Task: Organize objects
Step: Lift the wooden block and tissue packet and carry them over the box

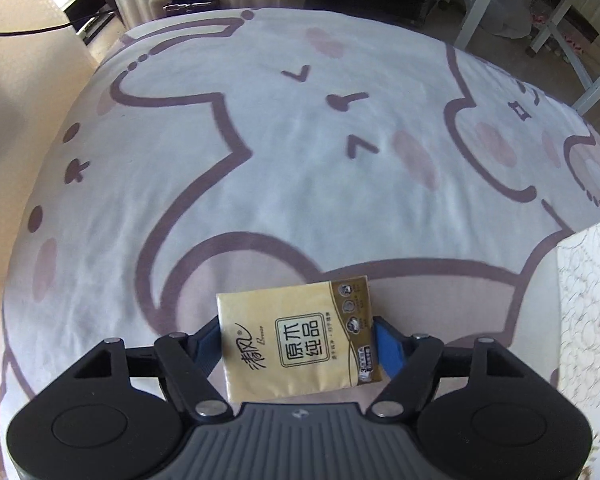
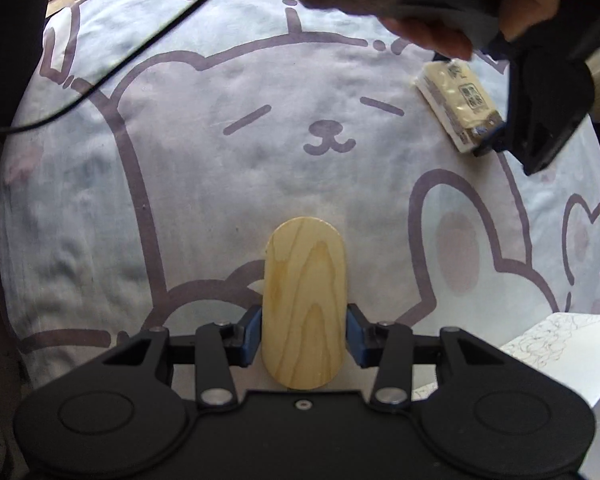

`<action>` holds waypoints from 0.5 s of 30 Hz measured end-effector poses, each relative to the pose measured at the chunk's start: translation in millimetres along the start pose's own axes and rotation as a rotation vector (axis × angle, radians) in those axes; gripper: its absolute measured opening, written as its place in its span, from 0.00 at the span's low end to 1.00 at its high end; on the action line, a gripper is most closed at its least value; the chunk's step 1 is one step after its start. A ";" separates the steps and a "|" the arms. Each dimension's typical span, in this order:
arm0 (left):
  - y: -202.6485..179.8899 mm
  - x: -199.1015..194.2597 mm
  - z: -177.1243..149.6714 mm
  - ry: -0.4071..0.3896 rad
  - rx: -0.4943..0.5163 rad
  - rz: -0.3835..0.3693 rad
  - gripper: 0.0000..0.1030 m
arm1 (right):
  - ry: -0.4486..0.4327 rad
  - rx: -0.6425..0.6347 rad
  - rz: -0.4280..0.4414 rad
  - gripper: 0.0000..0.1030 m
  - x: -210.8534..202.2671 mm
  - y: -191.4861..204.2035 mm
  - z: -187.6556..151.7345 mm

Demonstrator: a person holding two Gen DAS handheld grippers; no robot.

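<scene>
A yellow tissue pack (image 1: 288, 320) with printed characters sits between the blue pads of my left gripper (image 1: 298, 344), and both pads touch its short sides. In the right wrist view the same tissue pack (image 2: 454, 100) is at the upper right, tilted over the sheet, with a blue fingertip (image 2: 487, 133) at its end and a person's hand (image 2: 432, 28) above it. My right gripper (image 2: 302, 332) is shut on an oval, light wooden block (image 2: 304, 280), which sticks out forward above the bed.
Both grippers are above a bed sheet (image 1: 300, 160) printed with cartoon bears. A white box with a line drawing (image 2: 560, 352) stands at the right edge. A black cable (image 2: 120, 64) crosses the sheet's far left. White furniture legs (image 1: 560, 40) stand beyond the bed.
</scene>
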State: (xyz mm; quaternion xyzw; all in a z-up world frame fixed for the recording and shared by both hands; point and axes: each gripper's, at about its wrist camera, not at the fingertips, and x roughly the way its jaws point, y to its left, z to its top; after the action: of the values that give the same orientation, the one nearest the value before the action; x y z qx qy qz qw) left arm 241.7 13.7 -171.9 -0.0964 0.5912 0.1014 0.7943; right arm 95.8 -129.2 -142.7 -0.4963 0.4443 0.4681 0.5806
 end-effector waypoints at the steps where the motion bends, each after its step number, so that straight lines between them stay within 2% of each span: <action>1: 10.8 -0.5 -6.0 0.005 0.003 0.005 0.73 | -0.003 -0.010 -0.007 0.44 -0.2 0.5 2.0; 9: 61.5 -16.2 -49.7 0.057 0.034 0.013 0.73 | -0.077 -0.005 0.025 0.44 -2.3 -1.9 14.3; 12: 72.0 -22.2 -65.6 0.068 0.052 0.019 0.73 | -0.089 0.057 0.034 0.45 -2.4 -9.9 16.4; 14: 76.9 -25.6 -75.4 0.074 0.066 0.019 0.74 | -0.101 0.151 0.046 0.58 -8.3 -20.0 14.6; 15: 79.1 -27.5 -81.0 0.077 0.075 0.015 0.74 | -0.113 0.212 0.047 0.61 -11.7 -21.8 13.3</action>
State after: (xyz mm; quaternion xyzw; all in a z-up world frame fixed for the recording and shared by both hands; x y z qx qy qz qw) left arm 137.7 66.3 -171.0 -0.0660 0.6255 0.0813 0.7732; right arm 115.9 -118.7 -126.2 -0.3944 0.4693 0.4593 0.6428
